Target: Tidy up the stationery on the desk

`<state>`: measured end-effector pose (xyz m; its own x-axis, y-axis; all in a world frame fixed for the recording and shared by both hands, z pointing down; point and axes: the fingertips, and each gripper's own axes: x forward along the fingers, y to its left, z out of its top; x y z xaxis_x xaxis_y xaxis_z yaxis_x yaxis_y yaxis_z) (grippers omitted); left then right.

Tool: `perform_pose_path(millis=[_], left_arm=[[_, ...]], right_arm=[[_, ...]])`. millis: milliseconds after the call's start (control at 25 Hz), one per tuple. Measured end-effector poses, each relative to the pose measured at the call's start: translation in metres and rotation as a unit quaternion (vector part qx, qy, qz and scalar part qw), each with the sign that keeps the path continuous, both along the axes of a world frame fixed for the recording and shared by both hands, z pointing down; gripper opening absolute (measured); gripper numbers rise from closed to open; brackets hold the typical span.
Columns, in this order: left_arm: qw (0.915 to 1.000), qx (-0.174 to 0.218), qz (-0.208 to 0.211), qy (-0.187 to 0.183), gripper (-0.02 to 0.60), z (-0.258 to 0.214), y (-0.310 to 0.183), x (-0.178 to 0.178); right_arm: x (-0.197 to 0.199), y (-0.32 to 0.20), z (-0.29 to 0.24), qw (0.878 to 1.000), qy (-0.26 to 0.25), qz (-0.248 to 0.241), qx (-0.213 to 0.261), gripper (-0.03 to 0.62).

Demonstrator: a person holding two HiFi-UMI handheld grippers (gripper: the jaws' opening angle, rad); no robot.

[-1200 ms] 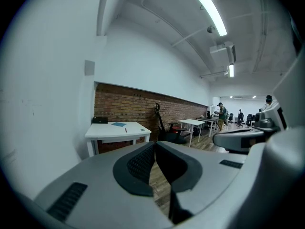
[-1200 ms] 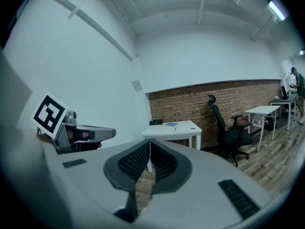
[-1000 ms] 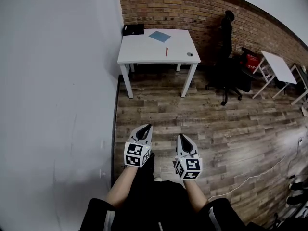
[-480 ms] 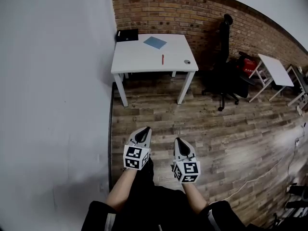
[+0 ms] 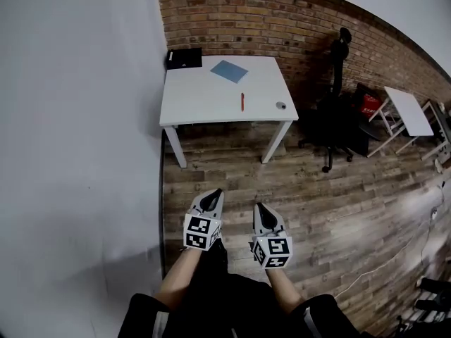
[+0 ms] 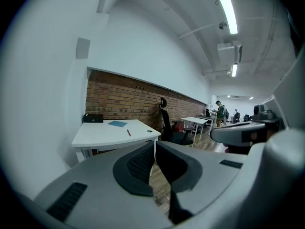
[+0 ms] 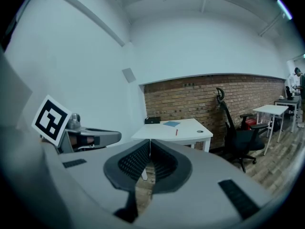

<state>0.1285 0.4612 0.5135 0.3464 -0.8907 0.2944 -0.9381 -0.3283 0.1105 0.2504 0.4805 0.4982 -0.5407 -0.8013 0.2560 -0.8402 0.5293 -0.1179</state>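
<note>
A white desk [image 5: 204,108] stands against the brick wall, well ahead of me. On it lie a blue notebook [image 5: 229,70], a red pen [image 5: 242,101], a small round grey item [image 5: 280,105] near the right edge and a black box [image 5: 184,59] at the back left corner. My left gripper [image 5: 214,194] and right gripper [image 5: 259,208] are held side by side over the wooden floor, far short of the desk, both shut and empty. The left gripper view shows the desk [image 6: 107,135] beyond the closed left gripper [image 6: 155,144]; the right gripper view shows the desk [image 7: 190,130] beyond the right gripper [image 7: 150,141].
A grey wall [image 5: 77,153] runs along the left. A black office chair [image 5: 337,118] stands right of the desk, with a second white table [image 5: 409,110] and a red object [image 5: 369,104] further right. A cable [image 5: 394,255] trails over the plank floor.
The desk has drawn closer and larger in the head view as I walk toward it. Both grippers stay shut and side by side.
</note>
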Motion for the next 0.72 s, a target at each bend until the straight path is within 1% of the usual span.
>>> perform_pose_path(millis=[200, 400, 720], left_arm=[[1.0, -0.007, 0.004, -0.002, 0.023, -0.003, -0.062, -0.032], [0.9999, -0.012, 0.009, -0.001, 0.021, -0.004, -0.112, -0.057], [0.9997, -0.017, 0.02, 0.005, 0.023, -0.001, -0.174, -0.087]], right_arm=[[-0.029, -0.061, -0.002, 1.0, -0.002, 0.006, -0.009, 0.023], [-0.054, -0.112, -0.004, 1.0, 0.0, 0.011, -0.012, 0.023], [-0.085, -0.17, 0.0, 1.0, 0.003, 0.021, -0.018, 0.023]])
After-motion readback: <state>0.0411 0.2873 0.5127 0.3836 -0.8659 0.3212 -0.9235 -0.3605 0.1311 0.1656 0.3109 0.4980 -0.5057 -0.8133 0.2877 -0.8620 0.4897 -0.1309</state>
